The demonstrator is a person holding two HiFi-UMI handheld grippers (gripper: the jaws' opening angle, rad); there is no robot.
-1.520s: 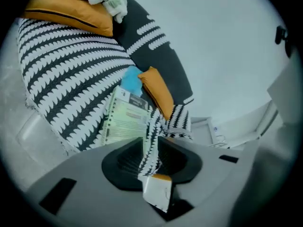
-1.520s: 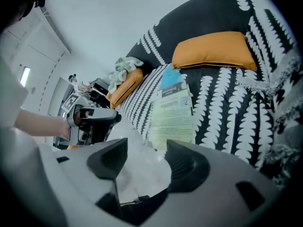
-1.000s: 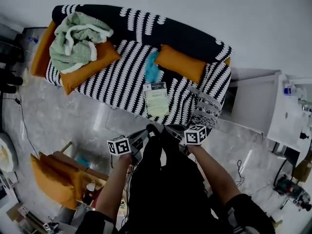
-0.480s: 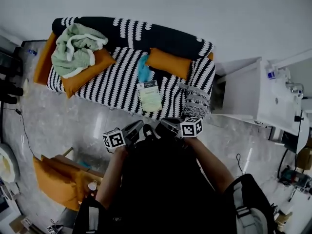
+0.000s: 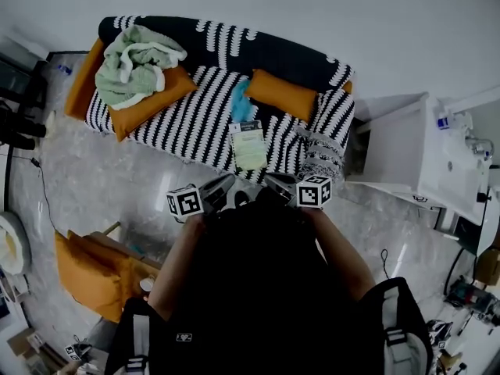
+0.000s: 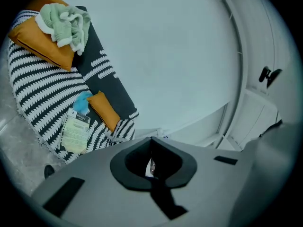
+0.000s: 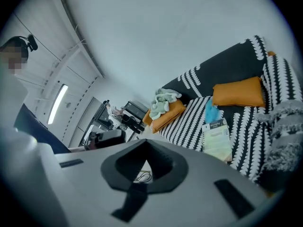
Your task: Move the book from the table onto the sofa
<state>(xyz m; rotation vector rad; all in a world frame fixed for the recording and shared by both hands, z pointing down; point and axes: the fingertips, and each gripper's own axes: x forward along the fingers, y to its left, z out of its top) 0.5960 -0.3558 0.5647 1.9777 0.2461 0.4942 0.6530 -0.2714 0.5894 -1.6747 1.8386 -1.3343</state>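
Your left gripper (image 5: 221,187) and right gripper (image 5: 275,184) hang side by side before you, each with its jaws pressed together on nothing. The pale green book (image 5: 250,144) lies flat on the striped sofa (image 5: 180,123), near the seat's front edge, just beside a blue cloth (image 5: 241,109) and an orange cushion (image 5: 283,96).

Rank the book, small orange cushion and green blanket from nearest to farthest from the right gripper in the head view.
1. Book, at the sofa's front edge, just ahead of the right gripper.
2. Small orange cushion, farther back, right of the book.
3. Green blanket, at the sofa's far left end.
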